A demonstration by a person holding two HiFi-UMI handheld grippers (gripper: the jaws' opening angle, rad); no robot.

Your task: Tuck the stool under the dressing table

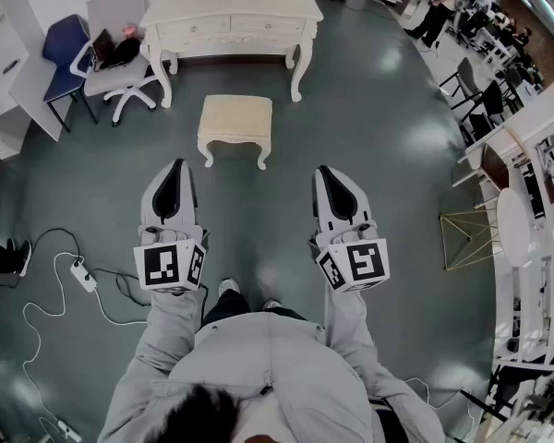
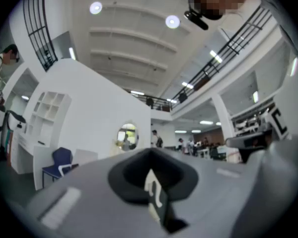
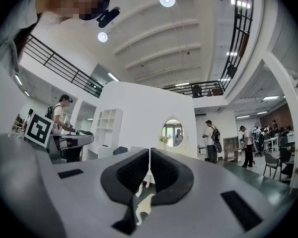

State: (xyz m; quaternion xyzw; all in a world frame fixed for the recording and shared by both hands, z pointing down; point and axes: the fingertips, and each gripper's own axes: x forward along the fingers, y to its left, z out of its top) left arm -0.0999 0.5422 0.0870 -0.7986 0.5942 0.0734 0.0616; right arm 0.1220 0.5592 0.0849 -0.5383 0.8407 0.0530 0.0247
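A cream stool [image 1: 235,125] with curved legs stands on the grey floor, a short way in front of the cream dressing table [image 1: 231,21] at the top of the head view. My left gripper [image 1: 174,166] and right gripper [image 1: 325,172] hover side by side nearer than the stool, both shut and holding nothing. Neither touches the stool. In the right gripper view the shut gripper [image 3: 149,152] points at the table's oval mirror [image 3: 173,132], and part of the stool [image 3: 145,205] shows below the pads. In the left gripper view the shut gripper [image 2: 150,155] hides the stool.
A white office chair [image 1: 118,63] and a blue chair [image 1: 63,53] stand left of the dressing table. A power strip and white cables [image 1: 81,275] lie on the floor at my left. A gold wire table [image 1: 466,238] and white furniture stand at the right. People stand far back.
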